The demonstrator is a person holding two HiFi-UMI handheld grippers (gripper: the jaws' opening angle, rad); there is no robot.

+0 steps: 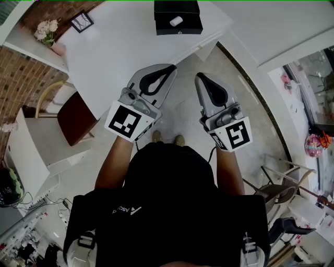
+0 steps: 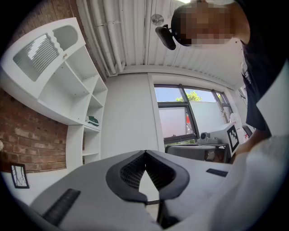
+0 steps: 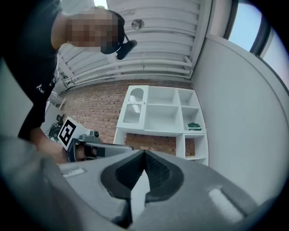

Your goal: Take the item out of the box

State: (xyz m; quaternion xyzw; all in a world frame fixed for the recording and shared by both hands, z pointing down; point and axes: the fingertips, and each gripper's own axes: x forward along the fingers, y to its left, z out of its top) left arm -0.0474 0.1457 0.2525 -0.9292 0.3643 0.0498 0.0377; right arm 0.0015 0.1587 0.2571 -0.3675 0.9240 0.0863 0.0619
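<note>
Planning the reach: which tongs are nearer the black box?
Left, slightly. The left tongs reach the table edge before the black box; the right tongs are over the floor, further back.

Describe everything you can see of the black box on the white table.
The black box stands on the far part of the white table, seen from above. It is rectangular, dark and matt, and looks open: a small white oblong item lies inside. A small pale spot marks its front wall. Nothing else touches it.

We look down on a white tabletop (image 1: 130,47) at top, brick wall (image 1: 57,13) upper left, a dark-seated chair (image 1: 75,117) left, pale floor (image 1: 182,104) centre. Elsewhere stand a bright window (image 2: 176,117) and white shelves (image 3: 158,115).
</note>
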